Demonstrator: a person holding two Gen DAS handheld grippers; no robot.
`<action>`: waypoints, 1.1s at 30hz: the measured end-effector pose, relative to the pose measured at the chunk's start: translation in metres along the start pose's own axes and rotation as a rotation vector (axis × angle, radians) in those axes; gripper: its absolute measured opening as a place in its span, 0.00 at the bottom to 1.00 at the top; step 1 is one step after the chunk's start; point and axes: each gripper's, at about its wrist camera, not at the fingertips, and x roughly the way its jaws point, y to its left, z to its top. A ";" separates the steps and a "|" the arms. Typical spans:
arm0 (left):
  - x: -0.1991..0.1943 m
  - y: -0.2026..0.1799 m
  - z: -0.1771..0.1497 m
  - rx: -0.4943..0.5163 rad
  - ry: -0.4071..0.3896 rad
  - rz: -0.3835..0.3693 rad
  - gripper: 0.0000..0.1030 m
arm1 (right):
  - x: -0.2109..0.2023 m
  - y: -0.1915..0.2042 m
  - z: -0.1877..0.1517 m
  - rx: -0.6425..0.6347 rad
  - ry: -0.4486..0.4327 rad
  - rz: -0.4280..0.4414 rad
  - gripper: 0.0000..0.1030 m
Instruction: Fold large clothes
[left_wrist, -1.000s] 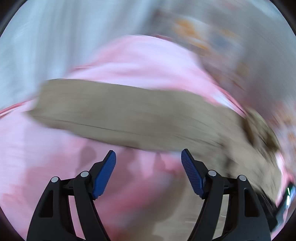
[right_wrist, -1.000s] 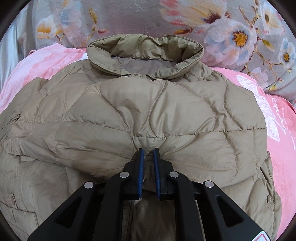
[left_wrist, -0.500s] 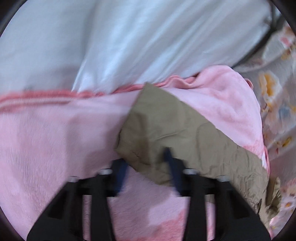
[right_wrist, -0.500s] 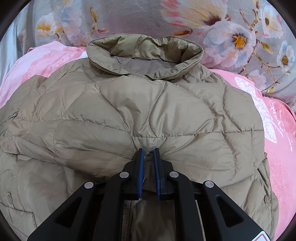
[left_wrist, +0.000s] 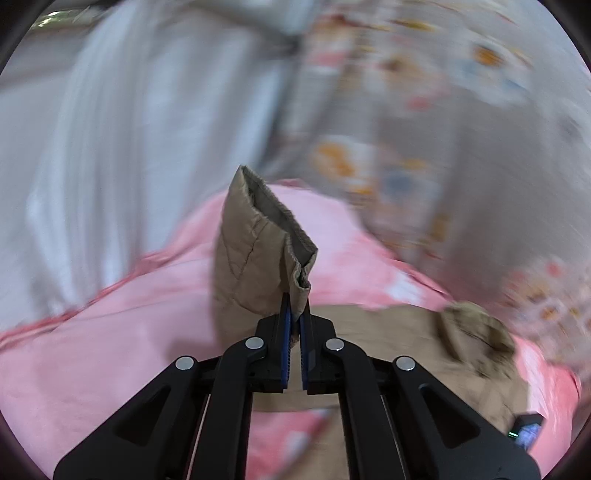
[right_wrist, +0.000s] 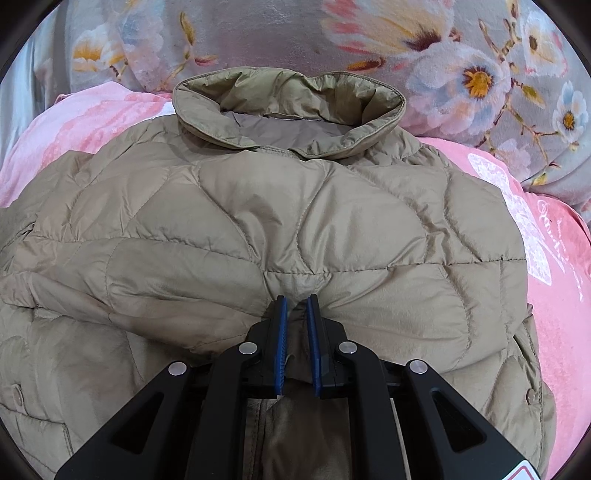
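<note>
So, my left gripper (left_wrist: 294, 303) has clamped onto the sleeve cuff (left_wrist: 269, 236) of the tan quilted jacket (right_wrist: 280, 229), and the cuff stands up above the pink blanket (left_wrist: 92, 354); that view is pretty blurry. My right gripper (right_wrist: 296, 306) is pinched on a fold of fabric at the jacket's back, below the collar (right_wrist: 288, 110). The jacket lies spread on the blanket, with the floral bedding (right_wrist: 480, 55) behind it.

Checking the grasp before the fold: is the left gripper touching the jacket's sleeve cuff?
Touching. The left wrist view shows the left gripper shut on the edge of the tan sleeve cuff, fabric pinched between its blue pads and lifted off the pink blanket.
</note>
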 end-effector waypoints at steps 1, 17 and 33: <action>-0.001 -0.021 -0.002 0.030 0.005 -0.025 0.03 | -0.001 -0.001 0.000 0.007 -0.003 0.004 0.11; 0.034 -0.277 -0.139 0.389 0.228 -0.262 0.03 | -0.077 -0.117 -0.060 0.194 -0.027 0.047 0.19; 0.013 -0.229 -0.158 0.211 0.308 -0.529 0.93 | -0.107 -0.127 -0.069 0.212 -0.077 0.149 0.56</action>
